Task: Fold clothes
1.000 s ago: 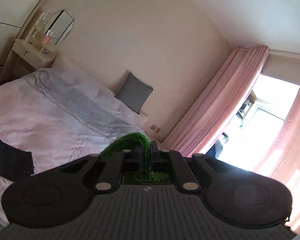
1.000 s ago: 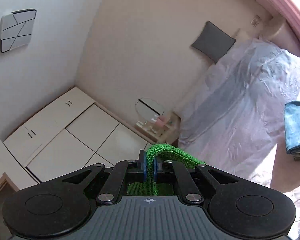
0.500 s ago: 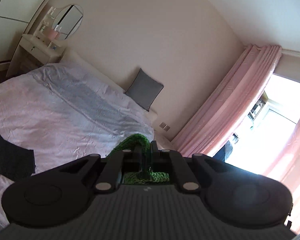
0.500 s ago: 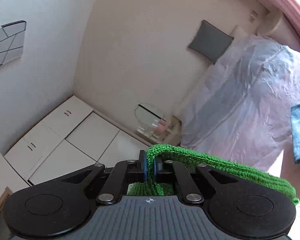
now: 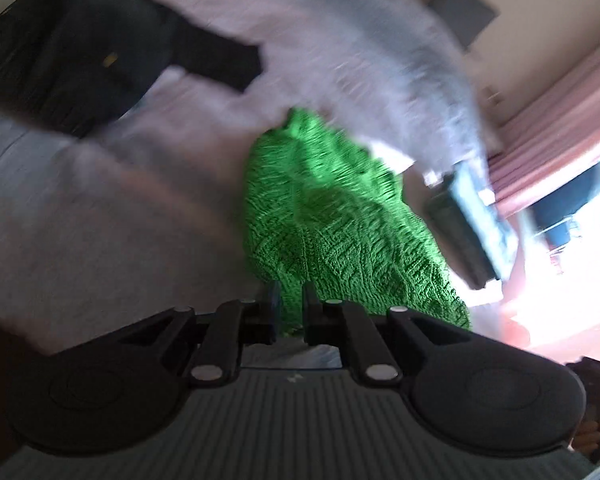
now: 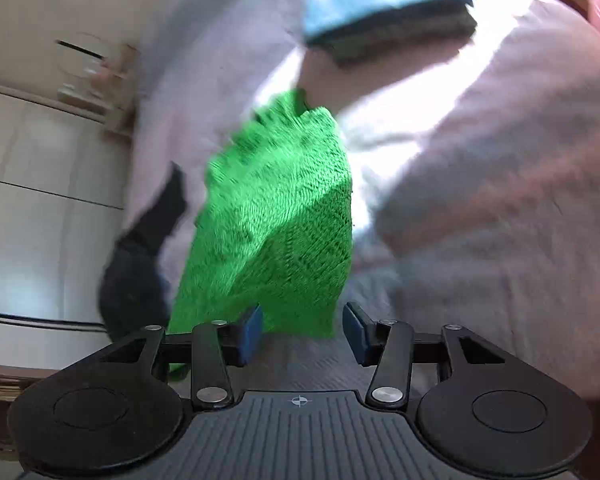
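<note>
A green knitted garment point(image 5: 332, 216) lies stretched out on the pale pink bed point(image 5: 100, 208) in front of me. My left gripper point(image 5: 290, 312) still pinches its near edge between narrowly parted pads. In the right wrist view the same green garment point(image 6: 276, 220) lies just beyond my right gripper point(image 6: 302, 334), whose blue pads point(image 6: 250, 330) stand wide apart and hold nothing. Both views are blurred by motion.
A black garment point(image 5: 100, 52) lies spread at the bed's far left and shows in the right wrist view point(image 6: 140, 264). A folded blue-and-dark stack point(image 6: 388, 4) sits on the bed beyond the green garment. A grey pillow point(image 5: 460, 8), pink curtains point(image 5: 560, 120) and white wardrobes point(image 6: 40, 200) surround the bed.
Both grippers swung down from facing the walls to facing the bed. The green garment went from hanging in both grippers to lying on the bed. The right gripper opened and let go.
</note>
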The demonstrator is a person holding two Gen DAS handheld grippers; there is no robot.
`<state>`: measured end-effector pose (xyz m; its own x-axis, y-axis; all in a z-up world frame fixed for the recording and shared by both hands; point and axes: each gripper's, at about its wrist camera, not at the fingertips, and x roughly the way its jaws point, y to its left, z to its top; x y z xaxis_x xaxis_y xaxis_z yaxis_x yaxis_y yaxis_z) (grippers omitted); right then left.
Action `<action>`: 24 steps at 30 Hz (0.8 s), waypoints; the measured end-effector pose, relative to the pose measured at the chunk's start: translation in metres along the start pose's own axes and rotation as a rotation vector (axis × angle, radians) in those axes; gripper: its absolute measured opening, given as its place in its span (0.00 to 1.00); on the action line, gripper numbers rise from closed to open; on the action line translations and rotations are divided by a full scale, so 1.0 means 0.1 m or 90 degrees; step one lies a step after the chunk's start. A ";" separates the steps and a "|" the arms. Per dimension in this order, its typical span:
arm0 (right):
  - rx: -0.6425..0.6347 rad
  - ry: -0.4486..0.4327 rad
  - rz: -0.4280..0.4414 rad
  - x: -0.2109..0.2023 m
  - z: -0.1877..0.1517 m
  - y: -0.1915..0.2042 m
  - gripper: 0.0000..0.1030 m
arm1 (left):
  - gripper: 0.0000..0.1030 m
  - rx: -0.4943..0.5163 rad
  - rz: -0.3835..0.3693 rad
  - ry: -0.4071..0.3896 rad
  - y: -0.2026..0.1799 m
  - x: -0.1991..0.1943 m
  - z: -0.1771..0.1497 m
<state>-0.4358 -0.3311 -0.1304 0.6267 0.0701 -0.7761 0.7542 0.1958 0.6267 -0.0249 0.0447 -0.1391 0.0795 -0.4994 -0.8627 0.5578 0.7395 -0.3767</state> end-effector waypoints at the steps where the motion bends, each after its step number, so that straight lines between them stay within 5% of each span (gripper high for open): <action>1: 0.011 0.010 -0.035 0.08 -0.09 -0.14 0.47 | 0.06 0.000 0.031 0.020 0.06 0.07 -0.10; 5: -0.001 -0.007 -0.096 0.18 -0.17 -0.34 0.47 | 0.07 0.009 0.057 0.027 0.07 0.17 -0.18; 9: -0.089 -0.068 -0.105 0.19 -0.12 -0.17 0.47 | 0.22 0.025 0.052 0.023 -0.19 0.31 -0.06; 12: -0.228 -0.093 -0.124 0.37 -0.27 0.08 0.47 | 0.22 0.076 0.054 0.029 -0.36 0.45 -0.11; 19: -0.664 -0.068 -0.254 1.24 -1.01 0.40 0.47 | 0.22 0.320 0.117 0.041 -0.64 0.93 -0.46; 21: -0.611 -0.036 -0.225 1.44 -0.96 0.26 0.47 | 0.23 0.270 0.091 0.043 -0.51 1.01 -0.45; 24: -0.393 -0.026 -0.137 1.49 -0.69 -0.06 0.47 | 0.30 0.139 0.026 0.032 -0.23 1.07 -0.36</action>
<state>-0.3605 -0.2546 -0.2552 0.4903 -0.0688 -0.8688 0.6202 0.7280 0.2923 -0.0591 -0.0092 -0.2356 0.0672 -0.4434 -0.8938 0.7214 0.6404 -0.2635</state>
